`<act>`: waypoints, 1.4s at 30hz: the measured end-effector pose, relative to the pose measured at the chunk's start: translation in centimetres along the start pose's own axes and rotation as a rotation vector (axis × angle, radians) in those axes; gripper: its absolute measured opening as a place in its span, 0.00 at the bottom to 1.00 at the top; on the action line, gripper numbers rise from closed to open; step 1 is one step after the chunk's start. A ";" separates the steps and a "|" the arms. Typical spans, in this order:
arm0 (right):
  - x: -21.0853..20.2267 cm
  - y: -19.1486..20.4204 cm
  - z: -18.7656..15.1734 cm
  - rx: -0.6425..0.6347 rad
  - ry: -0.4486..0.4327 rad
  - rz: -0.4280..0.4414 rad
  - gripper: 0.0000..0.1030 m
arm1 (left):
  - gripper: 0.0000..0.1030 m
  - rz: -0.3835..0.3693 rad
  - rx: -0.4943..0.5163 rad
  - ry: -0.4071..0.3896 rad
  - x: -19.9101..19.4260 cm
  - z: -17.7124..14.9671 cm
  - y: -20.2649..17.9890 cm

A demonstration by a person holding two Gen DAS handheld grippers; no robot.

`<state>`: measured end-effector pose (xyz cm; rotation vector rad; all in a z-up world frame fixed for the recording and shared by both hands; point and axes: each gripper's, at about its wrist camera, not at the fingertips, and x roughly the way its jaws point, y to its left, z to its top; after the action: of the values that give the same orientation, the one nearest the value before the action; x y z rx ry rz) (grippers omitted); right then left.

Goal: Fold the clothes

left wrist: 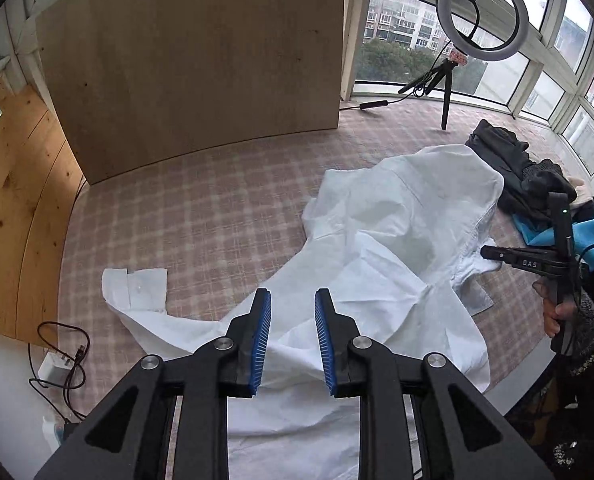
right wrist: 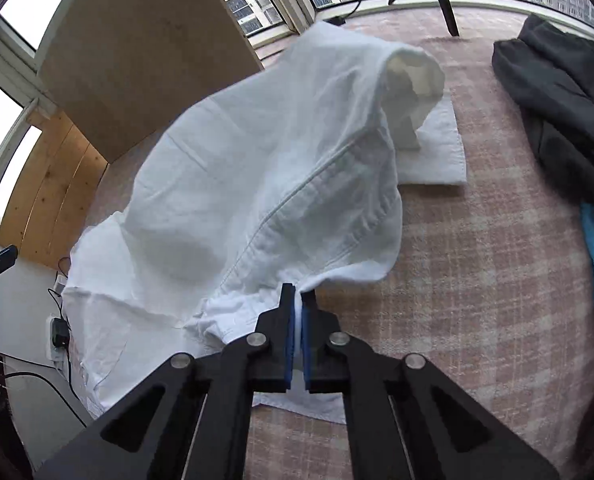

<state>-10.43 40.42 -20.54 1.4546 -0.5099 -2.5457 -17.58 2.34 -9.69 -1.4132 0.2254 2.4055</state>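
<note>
A white shirt (left wrist: 397,220) lies crumpled and partly lifted on the pink plaid bed cover (left wrist: 217,208); one sleeve with its cuff (left wrist: 145,290) trails off to the left. My left gripper (left wrist: 293,300) hovers over the shirt's near part with its blue pads apart, and cloth shows below the gap without being pinched. My right gripper (right wrist: 297,292) is shut on an edge of the shirt (right wrist: 257,160), with white cloth between the pads and the fabric tented up behind it. In the left wrist view the right gripper (left wrist: 487,252) shows at the shirt's right edge, held by a hand (left wrist: 553,312).
A pile of dark clothes (left wrist: 509,156) and a blue garment (left wrist: 569,236) lie at the right of the bed. A ring light on a tripod (left wrist: 483,14) stands by the windows. A wooden board (left wrist: 193,64) leans at the back. A charger and cables (left wrist: 53,364) lie at the left edge.
</note>
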 end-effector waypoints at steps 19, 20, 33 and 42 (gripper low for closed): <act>-22.8 -10.8 -10.4 0.162 -0.152 -0.492 0.03 | 0.50 -0.329 0.415 0.119 10.3 9.2 -20.6; -22.4 -11.3 -10.9 0.177 -0.148 -0.480 0.03 | 0.52 -0.343 0.458 0.130 11.2 9.5 -22.9; -21.9 -13.5 -12.4 0.211 -0.143 -0.398 0.03 | 0.56 -0.154 0.603 0.221 20.9 11.8 -27.4; -21.3 -11.0 -6.8 0.053 -0.171 -0.401 0.03 | 0.01 -0.272 0.426 0.201 17.8 10.9 -23.4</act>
<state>6.53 55.74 -10.73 1.4921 -0.3363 -3.0074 -25.85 31.12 -19.00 -1.3768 0.5243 1.8607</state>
